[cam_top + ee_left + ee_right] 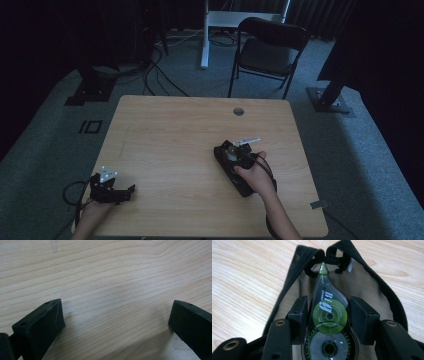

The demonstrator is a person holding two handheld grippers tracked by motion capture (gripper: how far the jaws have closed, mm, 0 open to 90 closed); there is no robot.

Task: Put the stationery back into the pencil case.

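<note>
On the wooden counter [165, 130] lies a black mesh pouch [372, 287], seen close in the right gripper view with its zipped mouth open toward the far end. A correction tape dispenser [328, 312], clear-bodied with green wheels and a green pointed tip, sits over the pouch's mesh panel, the tip aimed at the zip pull at the pouch's far end. How deep the tape sits in the pouch cannot be told from here.

The right gripper [328, 312] has its two black pads pressed on either side of the tape, clamped on its body at the green wheel. In the high view the right gripper [235, 157] is near the counter's right middle, the hand [255, 175] wrapped around its rear, with the pouch dark beneath it.

The left gripper [131, 190] rests at the counter's near left edge, well apart from the pouch. In the left gripper view its jaws stand wide apart over bare wood, with nothing between them.

A folding chair [267, 50] stands beyond the counter's far edge.
</note>
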